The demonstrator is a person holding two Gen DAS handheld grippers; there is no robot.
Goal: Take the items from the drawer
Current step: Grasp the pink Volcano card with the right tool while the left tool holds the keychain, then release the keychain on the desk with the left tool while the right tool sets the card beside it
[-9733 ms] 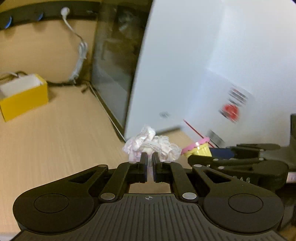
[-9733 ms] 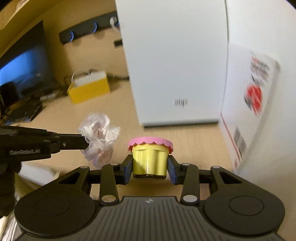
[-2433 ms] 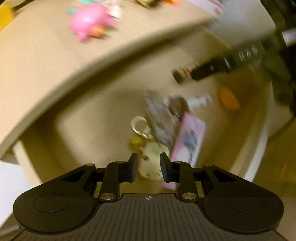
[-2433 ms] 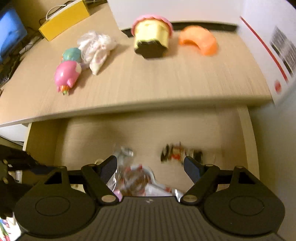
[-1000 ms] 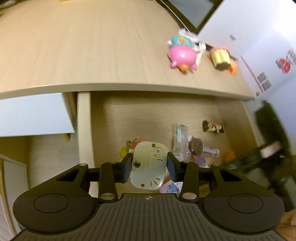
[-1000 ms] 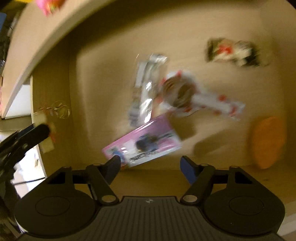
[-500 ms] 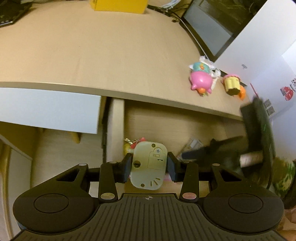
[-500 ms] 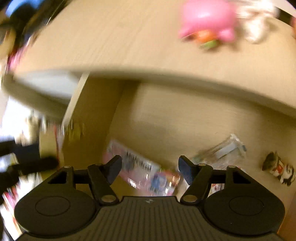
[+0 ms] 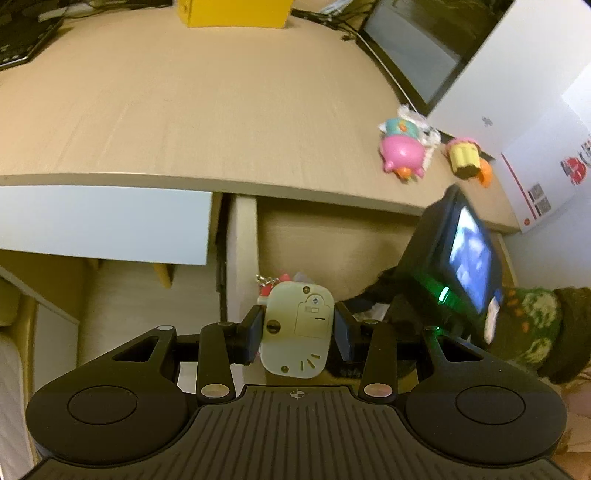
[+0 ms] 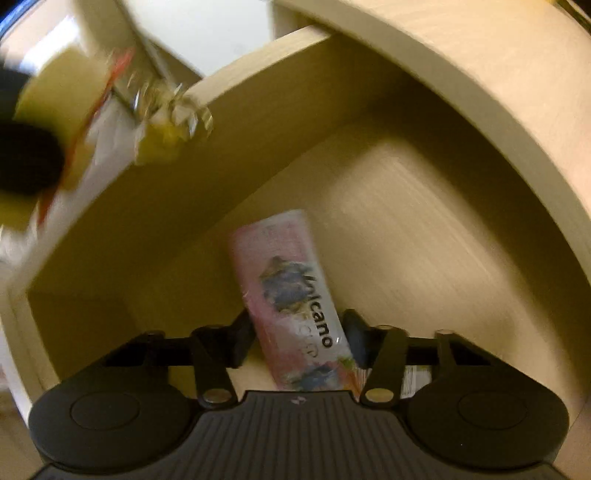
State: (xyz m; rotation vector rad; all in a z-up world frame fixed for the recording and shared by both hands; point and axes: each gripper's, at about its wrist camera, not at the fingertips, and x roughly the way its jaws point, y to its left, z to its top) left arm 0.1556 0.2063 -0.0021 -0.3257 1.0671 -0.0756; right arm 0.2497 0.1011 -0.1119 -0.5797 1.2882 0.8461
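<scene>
My left gripper (image 9: 297, 332) is shut on a pale cream keychain toy (image 9: 297, 328), held above the front left corner of the open drawer (image 9: 242, 251); its chain and red charm poke out behind it. In the right wrist view my right gripper (image 10: 299, 336) is down inside the drawer (image 10: 424, 236), its fingers closed against both sides of a pink packet (image 10: 284, 266) printed "Volcano". The keychain's rings (image 10: 166, 103) dangle, blurred, at the upper left there. The right gripper's body with its lit screen (image 9: 465, 258) and a patterned sleeve (image 9: 535, 325) show in the left wrist view.
On the desk top (image 9: 166, 110) lie a pink pig toy (image 9: 402, 157), a teal toy (image 9: 400, 127), a yellow cupcake toy (image 9: 463, 158) and an orange piece (image 9: 485, 175). A yellow box (image 9: 232, 13), a monitor (image 9: 413, 48) and a white box (image 9: 517, 74) stand behind.
My left gripper has lifted a little higher with the keychain toy. My right gripper has dropped into the drawer and narrowed its fingers from wide open onto the pink packet.
</scene>
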